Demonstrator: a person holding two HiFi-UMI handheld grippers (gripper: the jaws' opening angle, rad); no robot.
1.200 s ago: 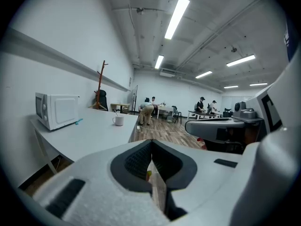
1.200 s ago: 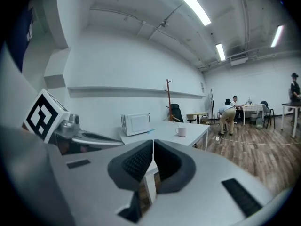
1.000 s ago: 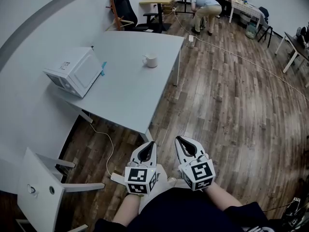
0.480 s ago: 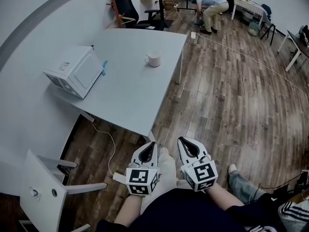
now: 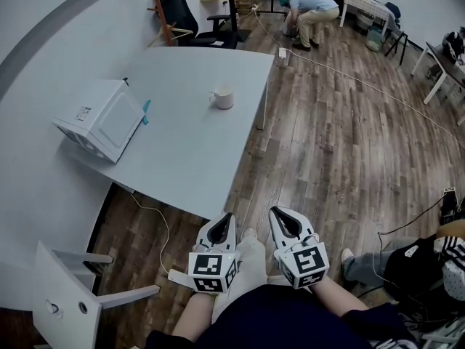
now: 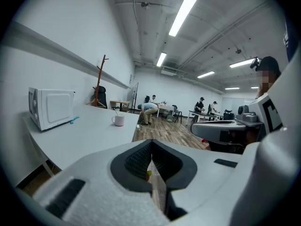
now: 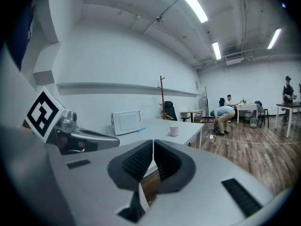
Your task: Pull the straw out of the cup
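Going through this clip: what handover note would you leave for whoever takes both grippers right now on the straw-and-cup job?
Left gripper: jaws together, nothing between them, held low in front of the person's body.
Right gripper: also shut and empty, beside the left one.
The white mug stands on the pale grey table, right of the white microwave. A thin straw sticks up out of the mug, well away from both grippers.
Done: nothing.
Left: step up to the table, open a gripper, pinch the straw and lift it out, probably steadying the mug with the other.
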